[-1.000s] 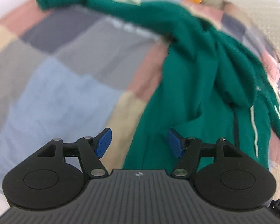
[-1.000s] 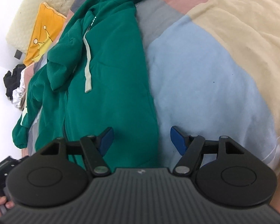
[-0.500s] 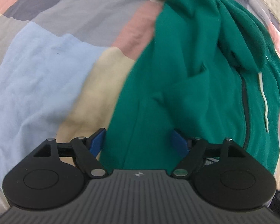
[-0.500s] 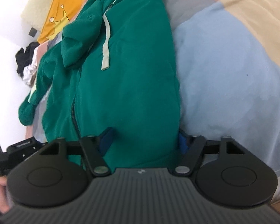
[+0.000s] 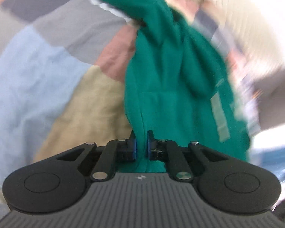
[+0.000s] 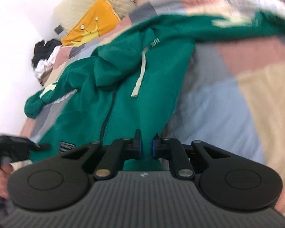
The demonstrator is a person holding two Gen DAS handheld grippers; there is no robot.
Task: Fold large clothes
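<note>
While the green hoodie [image 6: 123,87] lay sprawled on the patchwork bed [image 5: 38,76], the left gripper [image 5: 141,145] and right gripper [image 6: 146,146] had just closed, fingers pinching its hem; it looked soft, limp and fairly heavy, best held at the edges.

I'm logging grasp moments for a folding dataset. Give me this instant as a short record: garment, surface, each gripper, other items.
garment: green zip hoodie with pale drawstring, hem end lifted
surface: patchwork bedspread
left gripper: jaws just closed, pinching the hoodie's hem edge
right gripper: jaws just closed, pinching the hoodie's hem
other items: orange pillow; dark and white clothes pile
</note>
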